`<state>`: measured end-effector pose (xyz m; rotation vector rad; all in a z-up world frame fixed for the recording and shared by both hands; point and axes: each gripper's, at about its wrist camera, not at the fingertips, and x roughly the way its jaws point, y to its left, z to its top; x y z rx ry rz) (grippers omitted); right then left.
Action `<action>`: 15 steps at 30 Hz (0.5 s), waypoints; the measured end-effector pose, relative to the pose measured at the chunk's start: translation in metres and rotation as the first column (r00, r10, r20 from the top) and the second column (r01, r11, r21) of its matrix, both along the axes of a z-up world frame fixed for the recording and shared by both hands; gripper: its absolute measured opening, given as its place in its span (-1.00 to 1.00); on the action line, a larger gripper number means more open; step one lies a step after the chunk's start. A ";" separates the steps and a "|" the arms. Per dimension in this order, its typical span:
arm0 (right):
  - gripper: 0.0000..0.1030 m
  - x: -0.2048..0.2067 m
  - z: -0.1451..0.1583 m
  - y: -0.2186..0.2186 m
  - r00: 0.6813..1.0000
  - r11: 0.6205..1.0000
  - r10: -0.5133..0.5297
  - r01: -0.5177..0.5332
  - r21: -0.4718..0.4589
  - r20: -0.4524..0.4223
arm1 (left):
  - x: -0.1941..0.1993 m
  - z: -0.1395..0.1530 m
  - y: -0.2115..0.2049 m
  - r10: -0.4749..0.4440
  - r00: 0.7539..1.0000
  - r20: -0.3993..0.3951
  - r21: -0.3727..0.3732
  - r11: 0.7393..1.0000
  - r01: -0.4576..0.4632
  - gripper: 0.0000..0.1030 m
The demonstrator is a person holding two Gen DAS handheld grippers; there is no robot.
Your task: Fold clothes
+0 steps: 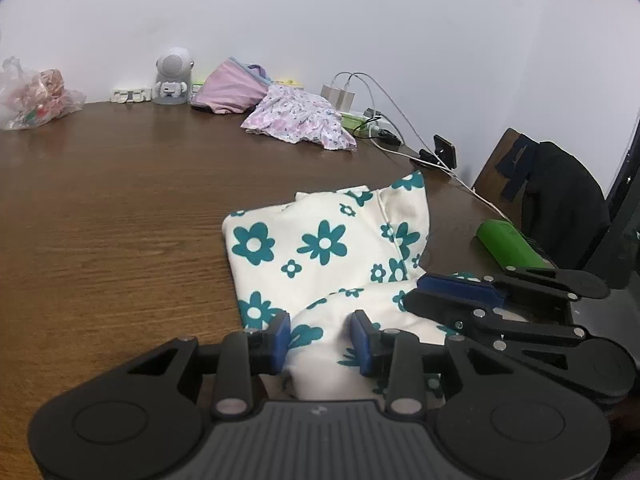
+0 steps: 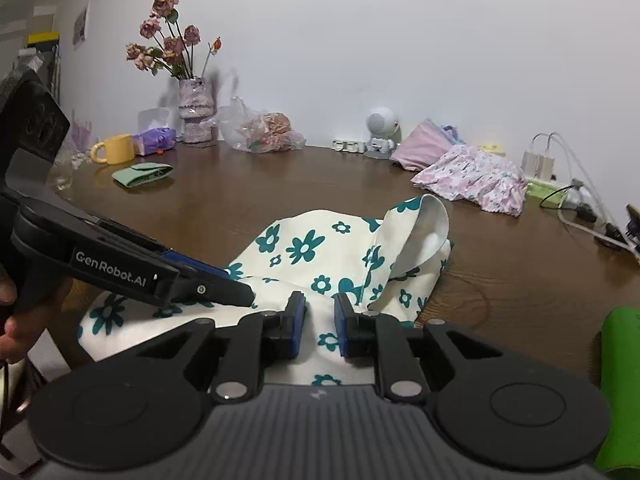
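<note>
A cream garment with teal flowers point(image 1: 320, 248) lies partly folded on the brown table point(image 1: 120, 200); it also shows in the right wrist view point(image 2: 312, 252), with one flap curled up at its right side. My left gripper point(image 1: 320, 336) is open just above the garment's near edge, cloth showing between its blue pads. My right gripper point(image 2: 320, 326) is open too, over the same near edge. Each gripper shows in the other's view, the right one point(image 1: 460, 292) beside the left, the left one point(image 2: 224, 280) beside the right.
A pink floral garment point(image 1: 300, 120) and a folded pink one point(image 1: 232, 88) lie at the back near chargers and cables point(image 1: 352, 96). A green roll point(image 1: 508, 244) sits at the right. A vase of flowers point(image 2: 192, 108), a yellow mug point(image 2: 114, 149) and a plastic bag point(image 2: 260, 132) stand far left.
</note>
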<state>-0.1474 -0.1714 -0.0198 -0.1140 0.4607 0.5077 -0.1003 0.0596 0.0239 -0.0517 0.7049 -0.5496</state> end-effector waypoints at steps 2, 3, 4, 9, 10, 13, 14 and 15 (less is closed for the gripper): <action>-0.69 0.001 0.000 -0.006 1.000 1.000 0.009 -0.008 0.025 -0.021 | -0.005 0.005 0.002 0.012 0.999 0.031 0.044 0.999 -0.013 -0.15; -0.69 0.001 0.000 -0.009 0.999 0.999 0.013 -0.012 0.038 -0.031 | -0.008 0.008 0.003 0.024 0.999 0.049 0.071 0.997 -0.027 -0.09; -0.69 0.001 0.000 -0.012 0.999 0.999 0.018 -0.016 0.051 -0.041 | -0.012 0.011 0.003 0.031 0.997 0.074 0.097 0.995 -0.038 -0.10; -0.69 0.002 -0.001 -0.019 0.997 0.995 0.028 -0.022 0.092 -0.067 | -0.060 0.025 -0.011 -0.132 0.951 0.278 0.261 0.964 0.057 0.24; -0.69 0.002 -0.001 -0.020 0.997 0.994 0.030 -0.022 0.105 -0.073 | -0.071 0.024 -0.015 -0.181 0.931 0.317 0.309 0.948 0.079 0.26; -0.69 0.008 -0.001 -0.028 0.993 0.987 0.050 -0.033 0.157 -0.111 | -0.103 0.015 -0.031 -0.304 0.858 0.415 0.469 0.879 0.085 0.26; -0.69 0.009 -0.001 -0.030 0.991 0.985 0.058 -0.037 0.168 -0.121 | -0.112 0.014 -0.034 -0.341 0.837 0.428 0.505 0.858 0.091 0.25; -0.69 0.011 -0.001 -0.032 0.989 0.983 0.065 -0.041 0.178 -0.131 | -0.115 0.017 -0.032 -0.368 0.832 0.415 0.510 0.852 0.122 0.25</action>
